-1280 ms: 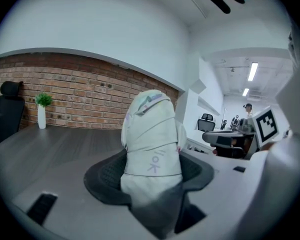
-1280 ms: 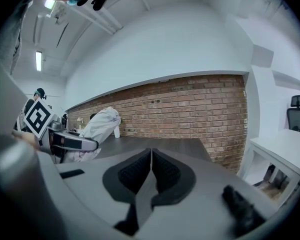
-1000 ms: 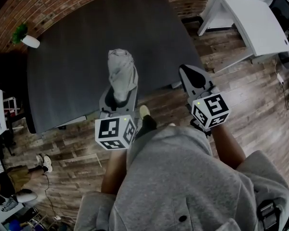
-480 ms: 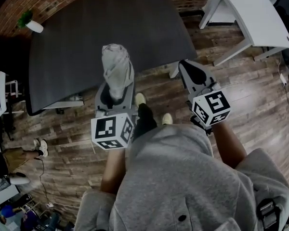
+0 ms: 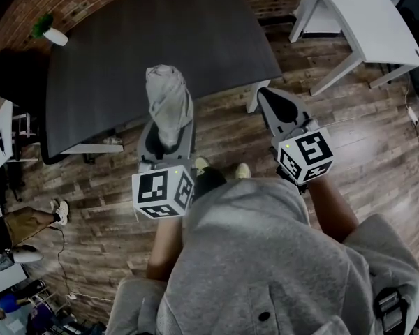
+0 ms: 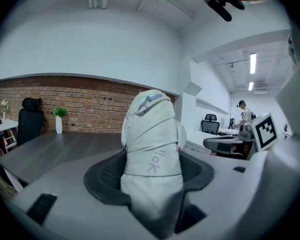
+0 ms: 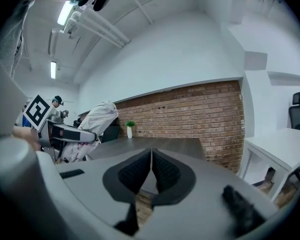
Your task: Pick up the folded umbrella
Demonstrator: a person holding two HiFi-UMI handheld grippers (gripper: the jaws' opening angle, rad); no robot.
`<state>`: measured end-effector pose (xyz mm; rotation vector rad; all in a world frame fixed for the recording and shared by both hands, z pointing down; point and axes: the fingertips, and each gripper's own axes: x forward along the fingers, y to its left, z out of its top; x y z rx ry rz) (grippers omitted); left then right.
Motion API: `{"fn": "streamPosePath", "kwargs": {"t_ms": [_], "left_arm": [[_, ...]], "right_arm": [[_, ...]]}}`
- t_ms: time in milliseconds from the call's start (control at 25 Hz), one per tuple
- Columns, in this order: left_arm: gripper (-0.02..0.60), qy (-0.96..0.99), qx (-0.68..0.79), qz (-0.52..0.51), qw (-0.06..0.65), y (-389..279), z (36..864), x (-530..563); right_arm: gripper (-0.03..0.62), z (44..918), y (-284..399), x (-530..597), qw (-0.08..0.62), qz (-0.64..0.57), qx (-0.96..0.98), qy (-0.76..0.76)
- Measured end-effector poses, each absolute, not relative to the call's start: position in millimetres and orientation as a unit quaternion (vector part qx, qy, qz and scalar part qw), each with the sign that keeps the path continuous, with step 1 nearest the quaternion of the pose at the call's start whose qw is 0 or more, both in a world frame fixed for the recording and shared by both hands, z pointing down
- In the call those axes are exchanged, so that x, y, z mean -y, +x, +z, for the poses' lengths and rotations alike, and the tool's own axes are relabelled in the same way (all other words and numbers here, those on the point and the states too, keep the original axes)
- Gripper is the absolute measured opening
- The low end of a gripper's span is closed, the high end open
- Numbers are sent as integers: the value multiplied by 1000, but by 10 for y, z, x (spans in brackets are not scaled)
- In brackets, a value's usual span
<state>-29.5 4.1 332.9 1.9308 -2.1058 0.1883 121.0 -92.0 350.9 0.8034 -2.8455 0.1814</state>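
The folded umbrella (image 5: 167,102) is a pale grey-white bundle wrapped by a strap. My left gripper (image 5: 167,135) is shut on it, and the umbrella (image 6: 152,154) stands upright between the dark pads, its tip sticking out past them. It hangs in the air over the floor just off the dark table (image 5: 140,40). My right gripper (image 5: 279,110) is shut with nothing in it; its pads (image 7: 138,171) meet along a thin line. From the right gripper view the umbrella (image 7: 92,121) shows at the left, with the left gripper around it.
The dark table carries a small potted plant (image 5: 49,32) at its far left corner. A white desk (image 5: 366,19) stands at the upper right. Wooden floor (image 5: 363,138) lies below me, my shoes (image 5: 220,167) on it. A black chair (image 5: 14,82) sits left of the table.
Both grippers have drawn back from the dark table, which now lies farther off in the head view. The umbrella stays in the left gripper. The right gripper stays shut.
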Motion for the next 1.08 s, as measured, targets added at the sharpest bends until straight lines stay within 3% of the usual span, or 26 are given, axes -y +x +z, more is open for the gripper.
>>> {"fn": "streamPosePath", "kwargs": {"t_ms": [1080], "left_arm": [[275,657,738,70,140,-306,3386,-177]], "right_arm": [[25,3467,1153,837,101,32,959,263]]}}
